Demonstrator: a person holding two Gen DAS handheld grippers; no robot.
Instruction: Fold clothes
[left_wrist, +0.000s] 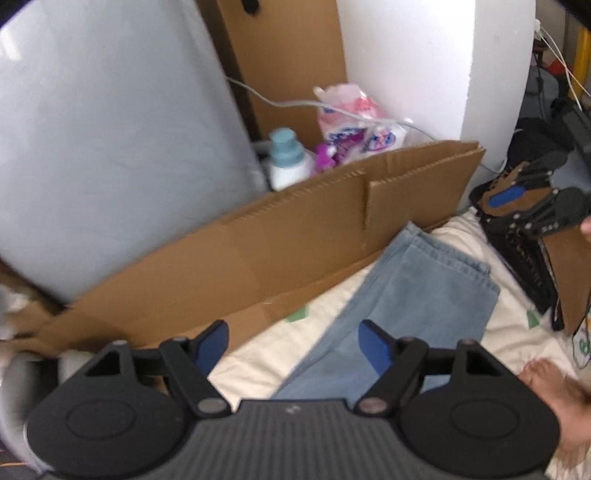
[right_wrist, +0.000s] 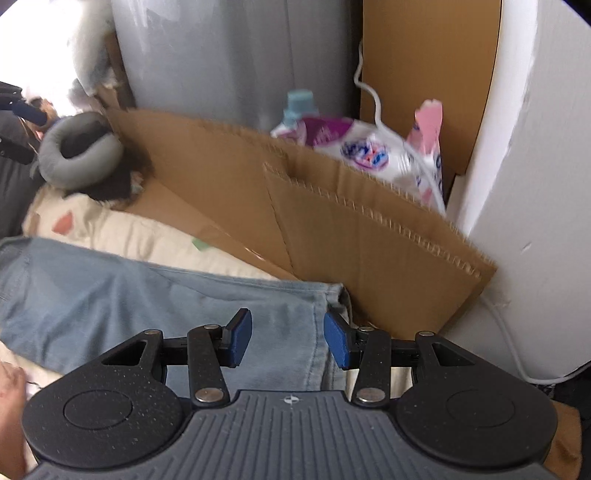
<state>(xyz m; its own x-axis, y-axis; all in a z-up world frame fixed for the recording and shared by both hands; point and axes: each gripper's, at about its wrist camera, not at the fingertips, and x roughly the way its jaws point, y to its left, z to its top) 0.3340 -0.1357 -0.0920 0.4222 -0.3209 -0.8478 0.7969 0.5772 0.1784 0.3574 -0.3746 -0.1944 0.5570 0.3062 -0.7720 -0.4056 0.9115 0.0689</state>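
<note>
Light blue jeans (left_wrist: 413, 295) lie flat on a cream quilt (left_wrist: 266, 343), legs together, hems toward a cardboard sheet. My left gripper (left_wrist: 293, 345) is open and hovers over the legs, holding nothing. In the same view my right gripper (left_wrist: 524, 192) appears at the far right, beyond the hems. In the right wrist view the jeans (right_wrist: 110, 295) stretch leftward, and the right gripper (right_wrist: 288, 341) stands open just above the leg hems (right_wrist: 321, 310), with nothing between its blue pads.
A creased cardboard sheet (left_wrist: 258, 240) leans along the quilt's far edge. Behind it stand a detergent bottle (left_wrist: 286, 158) and a pink and white bag (left_wrist: 354, 118) with a white cable. A grey neck pillow (right_wrist: 79, 151) lies far left. A bare foot (left_wrist: 550, 384) rests on the quilt.
</note>
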